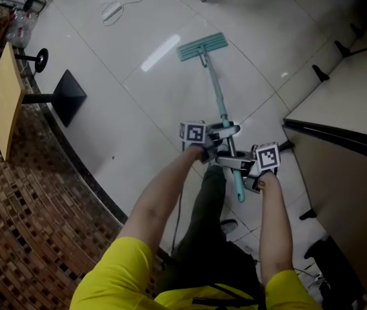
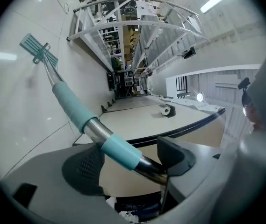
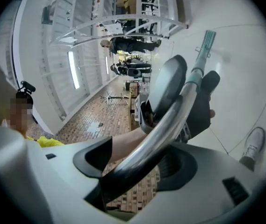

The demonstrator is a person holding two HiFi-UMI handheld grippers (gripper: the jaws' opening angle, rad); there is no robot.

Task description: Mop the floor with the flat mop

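A flat mop with a teal head (image 1: 202,46) lies on the white tiled floor, its metal and teal handle (image 1: 220,102) running back toward me. My left gripper (image 1: 224,133) is shut on the handle higher up. My right gripper (image 1: 233,161) is shut on it lower, near the teal end grip (image 1: 238,189). In the left gripper view the handle (image 2: 83,118) passes between the jaws and the mop head (image 2: 35,48) shows far off on the floor. In the right gripper view the metal handle (image 3: 163,125) crosses the jaws, with the mop head (image 3: 209,38) in the distance.
A wooden table (image 1: 5,99) on a black square base (image 1: 69,95) stands at the left over brown mosaic tiles (image 1: 28,205). A counter with a dark edge (image 1: 338,137) is at the right. A white cable (image 1: 113,9) lies on the far floor. My shoe (image 3: 253,143) is near.
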